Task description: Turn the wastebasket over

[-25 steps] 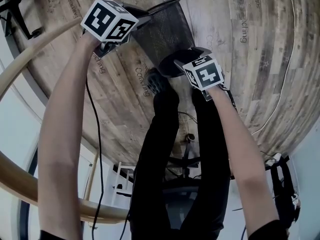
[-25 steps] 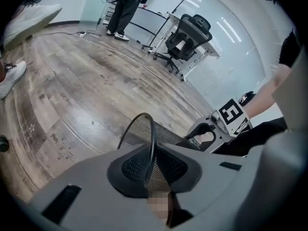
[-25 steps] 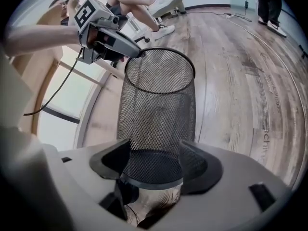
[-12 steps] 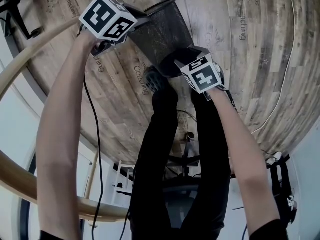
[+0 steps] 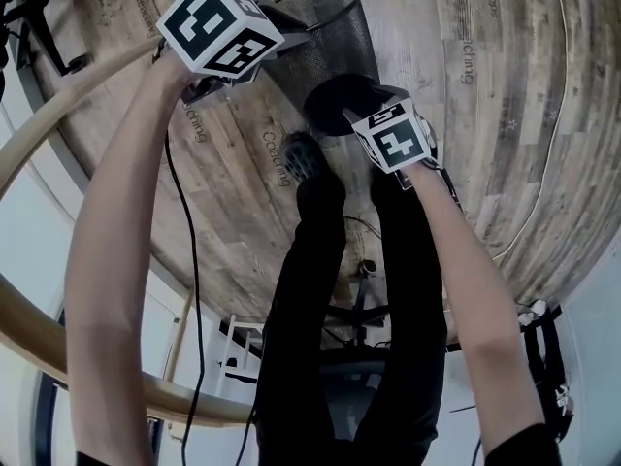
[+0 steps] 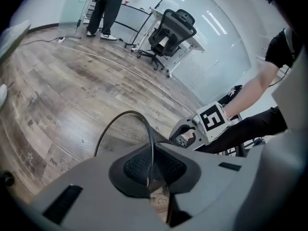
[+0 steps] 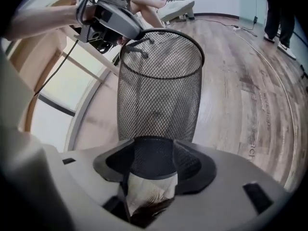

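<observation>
A black wire-mesh wastebasket (image 5: pixel 325 42) is tilted over the wooden floor, its mouth pointing away from me and its dark round base (image 5: pixel 335 100) towards me. My left gripper (image 5: pixel 286 39) is shut on the rim wire (image 6: pixel 150 148), which runs straight into its closed jaws (image 6: pixel 150 182). My right gripper (image 5: pixel 342 110) is at the base. Its jaws are closing with the base edge (image 7: pixel 154 150) between them, and I see no firm pinch. In the right gripper view the wastebasket (image 7: pixel 159 81) rises ahead with the left gripper (image 7: pixel 137 38) on its rim.
My legs and a shoe (image 5: pixel 301 158) stand just below the basket. A curved wooden rail (image 5: pixel 58 105) runs at the left and a thin cable (image 5: pixel 553 115) lies on the floor at the right. An office chair (image 6: pixel 171 30) and a standing person (image 6: pixel 103 8) are far off.
My left gripper has risen with the rim, tipping the basket so that its mouth swings up and its round base shows more fully. The right gripper has stayed at the base.
</observation>
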Tool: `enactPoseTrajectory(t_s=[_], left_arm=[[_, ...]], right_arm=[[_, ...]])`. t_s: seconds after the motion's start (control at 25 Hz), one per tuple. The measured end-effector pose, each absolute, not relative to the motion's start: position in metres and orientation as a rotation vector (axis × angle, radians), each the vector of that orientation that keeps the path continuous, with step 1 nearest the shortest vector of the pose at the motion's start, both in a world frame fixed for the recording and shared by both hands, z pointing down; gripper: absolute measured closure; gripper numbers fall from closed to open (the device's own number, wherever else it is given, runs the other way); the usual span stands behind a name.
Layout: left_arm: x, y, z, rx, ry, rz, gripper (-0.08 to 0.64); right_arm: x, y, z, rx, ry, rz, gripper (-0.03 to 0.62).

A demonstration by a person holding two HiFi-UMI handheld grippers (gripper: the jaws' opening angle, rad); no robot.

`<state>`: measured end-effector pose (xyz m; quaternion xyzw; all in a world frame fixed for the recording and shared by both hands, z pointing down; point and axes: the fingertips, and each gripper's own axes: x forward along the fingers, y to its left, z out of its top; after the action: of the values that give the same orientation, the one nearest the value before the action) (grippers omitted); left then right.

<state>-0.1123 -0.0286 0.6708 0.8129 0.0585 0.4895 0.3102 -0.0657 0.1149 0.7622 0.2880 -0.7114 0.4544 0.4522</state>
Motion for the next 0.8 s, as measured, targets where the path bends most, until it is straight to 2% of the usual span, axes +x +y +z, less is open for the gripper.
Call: enactPoseTrajectory(t_s=[0.16, 0.36, 0.8], left_arm=[[-0.103, -0.039, 0.650, 2.200, 0.171, 1.284, 0.520], [-0.087, -0.035, 0.633, 2.232, 0.180, 1.231, 0.522], [-0.063, 0.030, 0.628, 2.201, 0.232, 1.218, 0.521]], right_arm=[[-0.060, 0.085, 0.758, 0.808, -1.760, 1.159, 0.328], [-0.046, 0.058, 0.748, 0.887, -1.766, 1.107, 0.368], [-0.026, 0.075, 0.726, 0.859, -1.788, 1.047, 0.373]])
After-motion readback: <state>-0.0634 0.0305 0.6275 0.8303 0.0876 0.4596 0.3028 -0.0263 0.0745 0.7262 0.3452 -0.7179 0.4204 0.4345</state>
